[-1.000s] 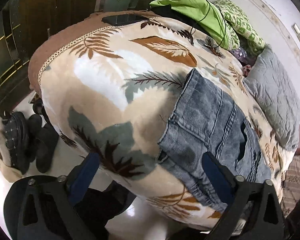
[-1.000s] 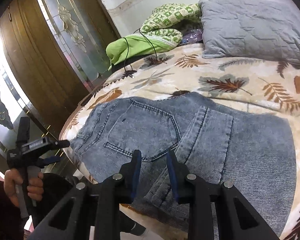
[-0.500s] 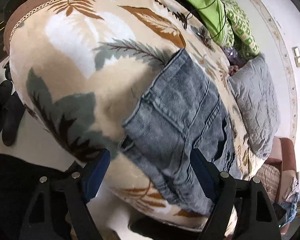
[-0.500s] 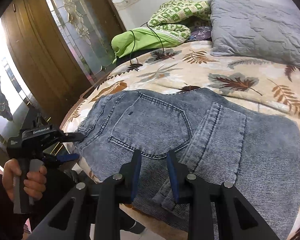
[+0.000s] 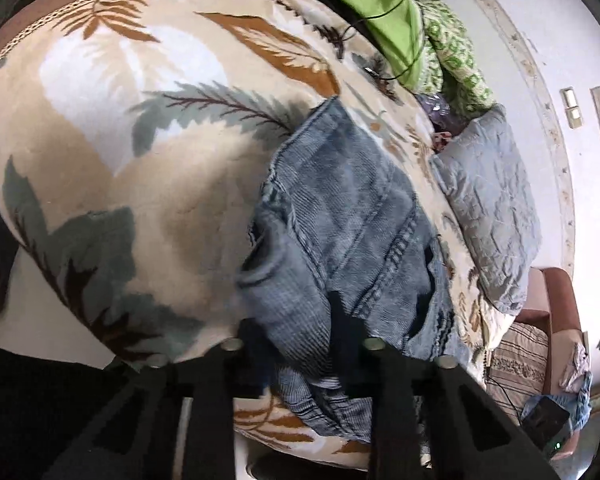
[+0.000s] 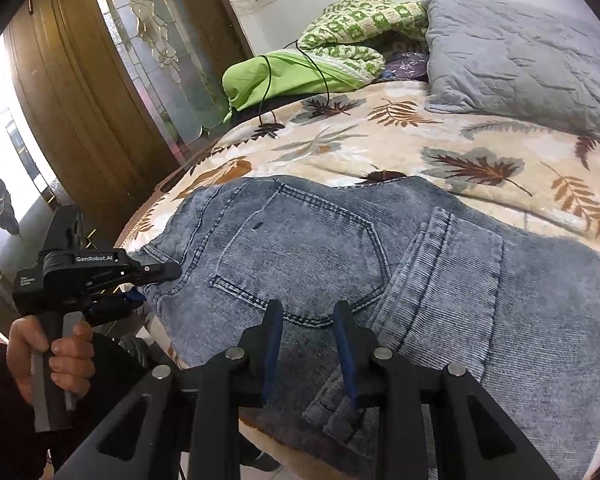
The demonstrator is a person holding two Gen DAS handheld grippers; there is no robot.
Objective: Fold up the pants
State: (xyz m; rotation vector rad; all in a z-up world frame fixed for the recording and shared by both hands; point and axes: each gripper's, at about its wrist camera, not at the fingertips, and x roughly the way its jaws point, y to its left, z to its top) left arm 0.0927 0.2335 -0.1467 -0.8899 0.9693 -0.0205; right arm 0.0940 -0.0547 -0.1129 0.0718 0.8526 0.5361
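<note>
On the bed (image 5: 148, 184), near its edge, the jeans (image 5: 340, 220) lay folded over, more folding seemingly left; the left gripper (image 5: 296, 344) pinched their corner. From the right, the right gripper (image 6: 306, 344) hovered over them, jaws slightly spread, empty; a pillow (image 6: 520, 64) and wooden door (image 6: 80, 92) lay beyond.

The pants (image 6: 380, 280) lie on the blanket (image 6: 380, 148) before me. My left gripper (image 6: 140, 284) is at their left edge, my right gripper (image 6: 308, 344) over their near edge. Pillow (image 6: 520, 64) behind.
</note>
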